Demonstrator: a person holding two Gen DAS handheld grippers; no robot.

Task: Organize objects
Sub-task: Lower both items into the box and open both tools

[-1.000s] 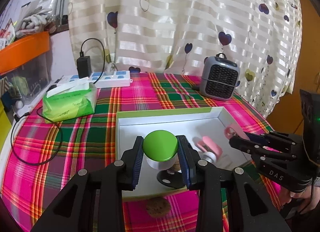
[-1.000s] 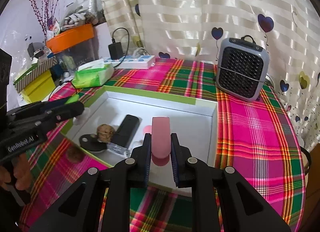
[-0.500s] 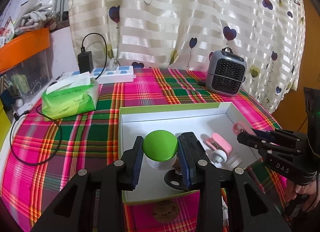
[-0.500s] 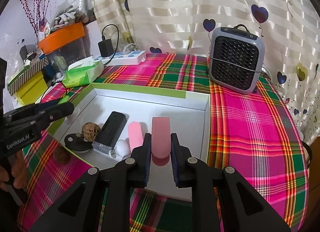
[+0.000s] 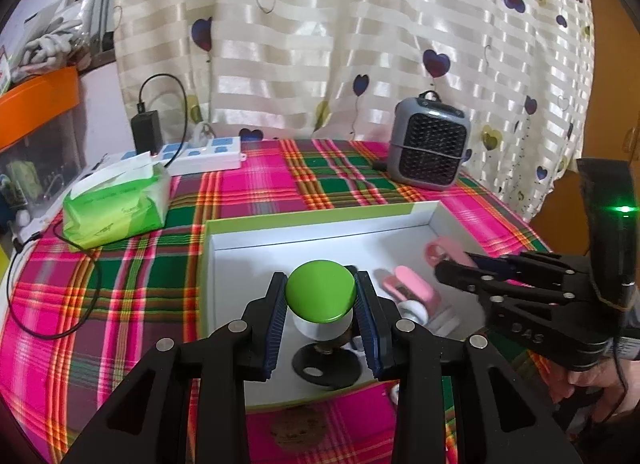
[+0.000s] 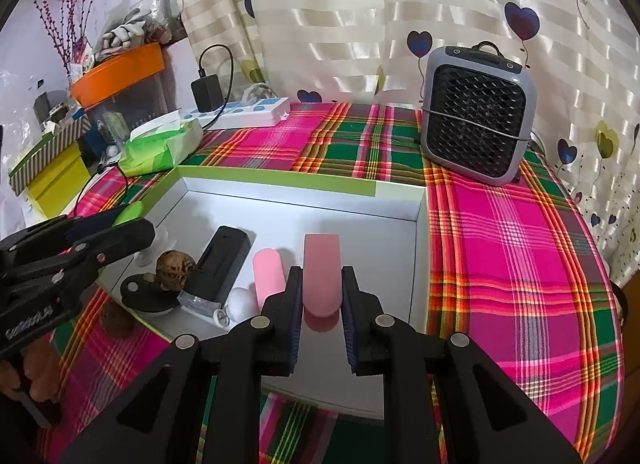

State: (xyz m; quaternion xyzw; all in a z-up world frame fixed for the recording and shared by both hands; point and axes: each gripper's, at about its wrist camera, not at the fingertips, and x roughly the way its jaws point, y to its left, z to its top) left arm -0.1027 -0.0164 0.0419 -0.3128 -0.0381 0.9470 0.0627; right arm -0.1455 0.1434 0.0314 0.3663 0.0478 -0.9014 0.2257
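Observation:
My left gripper is shut on a small white jar with a green cap, held over the near part of the white box with a green rim. My right gripper is shut on a flat dusty-pink piece over the box's near right part. Each gripper shows in the other's view: the right gripper at right, the left gripper at left. In the box lie a black bar, a walnut, a light pink piece, a white ball and a black disc.
A brown round thing lies on the plaid cloth just outside the box's near edge. A green tissue pack, a power strip with a black charger and cable, and a grey fan heater stand behind the box. Shelves and bins line the left.
Both grippers keep their holds. The right wrist view has drawn back a little, so the light pink piece and white ball now show left of its fingers.

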